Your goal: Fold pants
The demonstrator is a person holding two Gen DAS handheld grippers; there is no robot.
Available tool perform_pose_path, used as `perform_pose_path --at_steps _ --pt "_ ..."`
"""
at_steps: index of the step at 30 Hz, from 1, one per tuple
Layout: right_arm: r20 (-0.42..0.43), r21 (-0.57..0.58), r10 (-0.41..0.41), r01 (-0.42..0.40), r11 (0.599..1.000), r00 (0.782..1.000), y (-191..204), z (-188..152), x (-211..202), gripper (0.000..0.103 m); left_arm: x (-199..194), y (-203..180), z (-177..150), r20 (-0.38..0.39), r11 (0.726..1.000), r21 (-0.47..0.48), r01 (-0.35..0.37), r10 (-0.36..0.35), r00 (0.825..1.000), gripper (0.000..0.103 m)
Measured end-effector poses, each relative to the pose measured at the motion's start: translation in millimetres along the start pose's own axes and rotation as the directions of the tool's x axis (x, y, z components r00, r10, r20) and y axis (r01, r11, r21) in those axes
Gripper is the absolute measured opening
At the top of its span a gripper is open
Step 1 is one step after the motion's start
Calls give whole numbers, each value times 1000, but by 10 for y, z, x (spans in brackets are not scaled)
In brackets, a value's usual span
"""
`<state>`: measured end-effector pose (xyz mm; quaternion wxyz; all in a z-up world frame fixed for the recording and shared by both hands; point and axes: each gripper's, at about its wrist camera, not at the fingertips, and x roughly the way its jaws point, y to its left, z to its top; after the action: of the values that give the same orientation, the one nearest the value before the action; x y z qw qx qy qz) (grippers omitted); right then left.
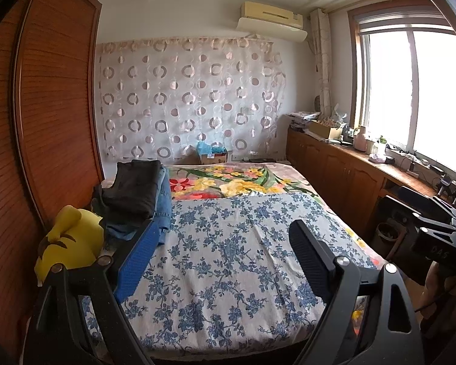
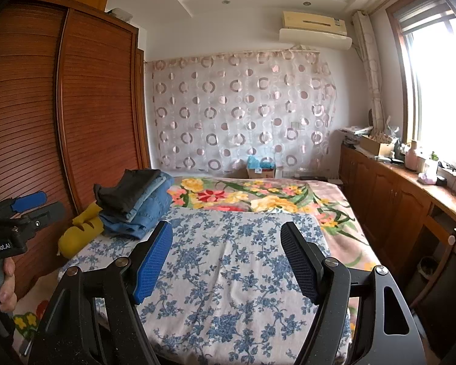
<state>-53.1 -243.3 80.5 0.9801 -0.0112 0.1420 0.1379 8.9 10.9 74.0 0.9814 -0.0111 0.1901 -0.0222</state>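
A stack of folded pants lies on the bed's left side, with a black pair [image 1: 133, 191] [image 2: 127, 190] on top of blue jeans [image 1: 164, 203] [image 2: 150, 210]. My left gripper [image 1: 223, 228] is open over the blue-flowered sheet [image 1: 228, 258], nothing between its fingers, and the stack is just left of its blue pad [image 1: 136, 261]. My right gripper [image 2: 226, 226] is also open and empty above the same sheet [image 2: 228, 273]. Each gripper shows at the edge of the other's view: the right one [image 1: 425, 213], and the left one [image 2: 41, 205] held by a hand [image 2: 7, 286].
A yellow plush toy [image 1: 73, 240] [image 2: 82, 231] lies beside the stack by the wooden wardrobe [image 2: 76, 106]. A bright floral blanket [image 2: 258, 197] covers the far half of the bed. Cabinets [image 1: 334, 164] with clutter run under the window. A cardboard box [image 2: 260, 170] sits behind the bed.
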Motion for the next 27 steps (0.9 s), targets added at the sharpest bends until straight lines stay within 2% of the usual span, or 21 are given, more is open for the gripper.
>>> perform_pose_path --at_steps 27 --pt "0 -3 7 -7 1000 1000 -24 -3 14 75 -1 -8 11 -1 1000 0 -1 1 1000 88"
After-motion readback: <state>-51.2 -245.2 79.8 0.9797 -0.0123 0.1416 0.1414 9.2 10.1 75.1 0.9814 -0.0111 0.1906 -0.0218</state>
